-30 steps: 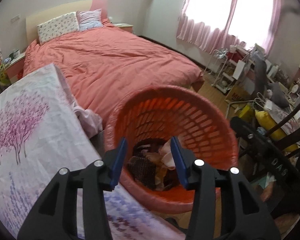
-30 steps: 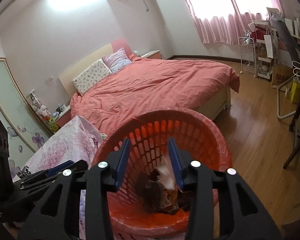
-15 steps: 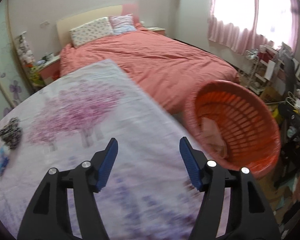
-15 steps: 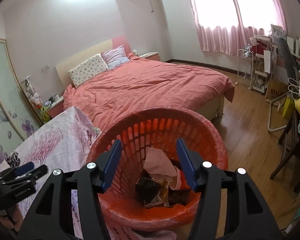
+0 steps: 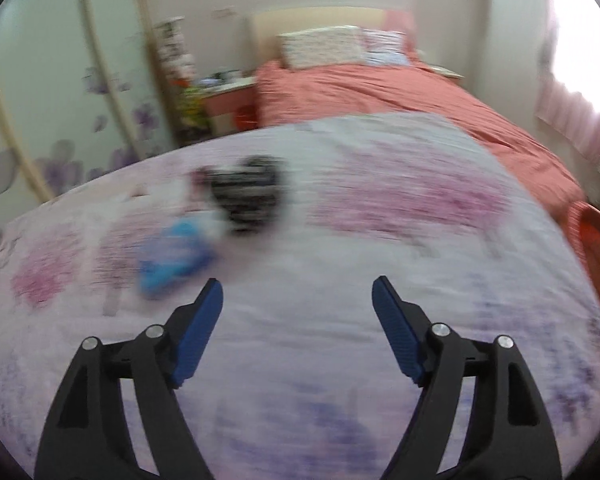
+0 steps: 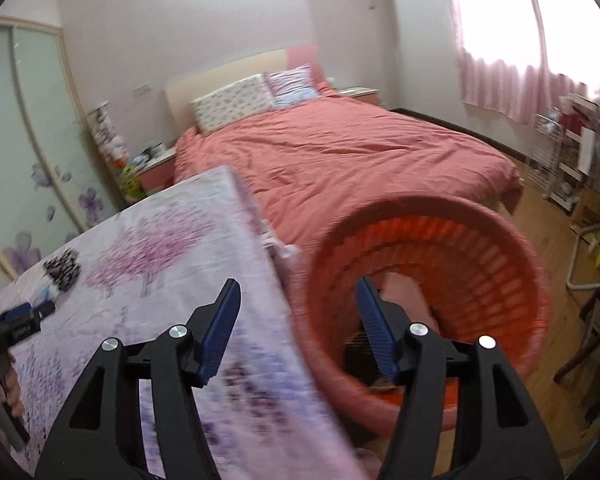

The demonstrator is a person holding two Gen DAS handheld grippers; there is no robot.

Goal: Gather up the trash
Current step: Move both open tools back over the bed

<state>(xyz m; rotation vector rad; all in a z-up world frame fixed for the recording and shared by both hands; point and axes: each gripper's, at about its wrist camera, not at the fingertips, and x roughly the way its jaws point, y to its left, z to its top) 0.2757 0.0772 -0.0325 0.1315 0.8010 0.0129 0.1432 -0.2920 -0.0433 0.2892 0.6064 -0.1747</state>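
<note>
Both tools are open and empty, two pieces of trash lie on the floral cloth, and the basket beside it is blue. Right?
Not quite: the basket is orange-red, not blue, as the right wrist view shows. The rest holds: the left tool and right tool are open and empty, and a dark patterned piece and a blue piece lie on the floral cloth.

Slatted plastic basket [image 6: 480, 240]; printed cloth table cover [image 6: 172, 248]; wood floor [image 6: 548, 236].

Table [image 6: 168, 264] set before the bed [image 6: 340, 156], basket [image 6: 496, 232] placed at the table's right edge, scraps [image 6: 404, 296] held in the basket, two wrappers [image 5: 248, 196] laid side by side on the table's far left, nightstand [image 6: 156, 168] left of the bed.
</note>
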